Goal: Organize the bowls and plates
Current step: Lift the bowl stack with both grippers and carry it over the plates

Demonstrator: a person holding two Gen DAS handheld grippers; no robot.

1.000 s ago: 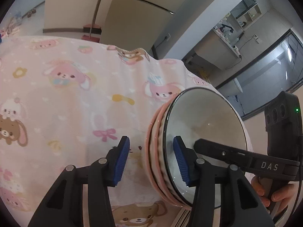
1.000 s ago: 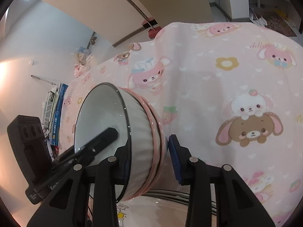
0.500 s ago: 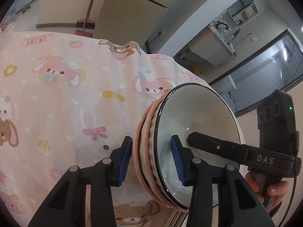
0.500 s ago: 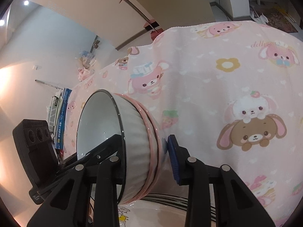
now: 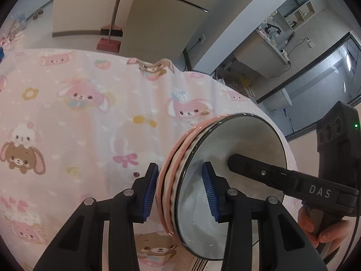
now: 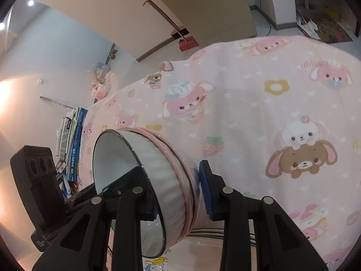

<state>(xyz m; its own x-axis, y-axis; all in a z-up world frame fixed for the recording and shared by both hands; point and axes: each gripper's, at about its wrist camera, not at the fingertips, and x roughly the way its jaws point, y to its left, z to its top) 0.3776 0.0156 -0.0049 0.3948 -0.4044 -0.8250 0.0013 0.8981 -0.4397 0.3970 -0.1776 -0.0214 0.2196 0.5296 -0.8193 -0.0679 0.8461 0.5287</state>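
Observation:
A white ribbed bowl (image 5: 237, 140) with a dark rim sits nested in pink bowls (image 5: 173, 158), and the stack is held on edge above the table. My left gripper (image 5: 180, 192) is shut on the stack's wall, one pad on the outer pink bowl and one inside the white bowl. My right gripper (image 6: 180, 201) is shut on the opposite side of the stack (image 6: 164, 176), its inner pad hidden behind the bowl. In the left wrist view one right-gripper finger (image 5: 270, 176) reaches into the bowl, with a person's hand (image 5: 322, 228) on its handle.
A pink cartoon tablecloth (image 5: 79, 135) covers the table. Under the stack lie a plate with a cartoon print (image 6: 158, 260) and dark wire lines (image 6: 209, 230). Books (image 6: 72, 140) stand past the table's edge. A red broom and dustpan (image 5: 109, 40) lean on the far wall.
My left gripper's jaws closed from standing apart onto the stack. The stack has come up a little and more of the room shows above the table. The right gripper keeps its hold.

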